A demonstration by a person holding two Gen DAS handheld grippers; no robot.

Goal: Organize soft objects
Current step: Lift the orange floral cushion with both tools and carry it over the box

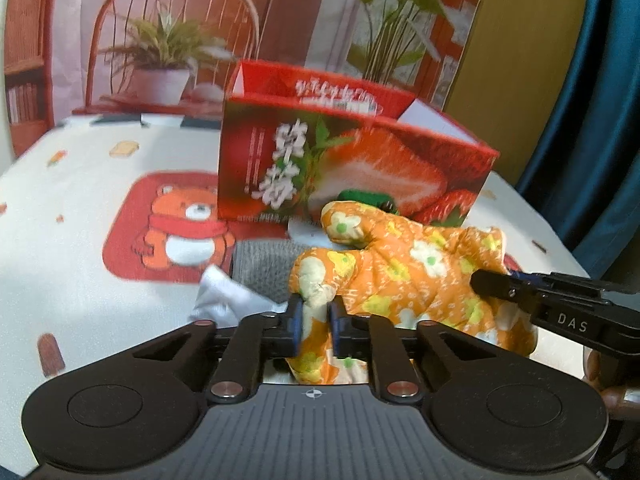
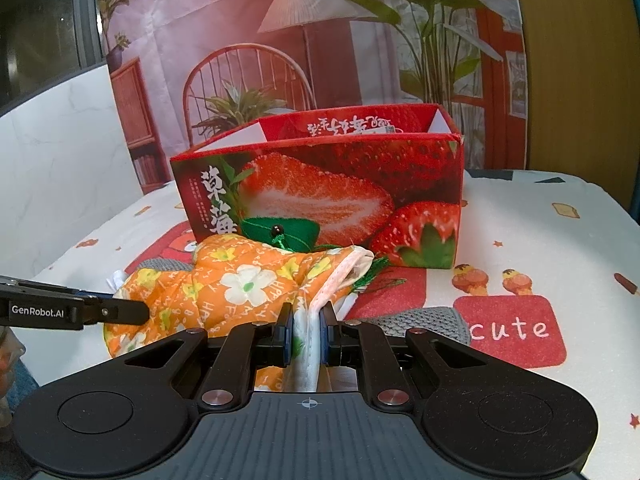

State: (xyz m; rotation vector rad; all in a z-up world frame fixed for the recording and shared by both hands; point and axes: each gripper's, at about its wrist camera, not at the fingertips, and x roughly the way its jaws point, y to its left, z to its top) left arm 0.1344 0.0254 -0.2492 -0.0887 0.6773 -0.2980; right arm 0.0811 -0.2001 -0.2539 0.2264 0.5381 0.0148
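An orange flowered oven mitt is held between both grippers in front of an open red strawberry box. My left gripper is shut on the mitt's thumb end. My right gripper is shut on the mitt's white-lined cuff. The mitt also shows in the right wrist view, below the box. A green tasselled soft item lies between mitt and box. A grey knitted cloth lies under the mitt.
A white crumpled cloth lies left of the mitt. The table has a white cloth with a red bear print and a red "cute" patch. A printed backdrop stands behind the box. Dark curtains hang at the right.
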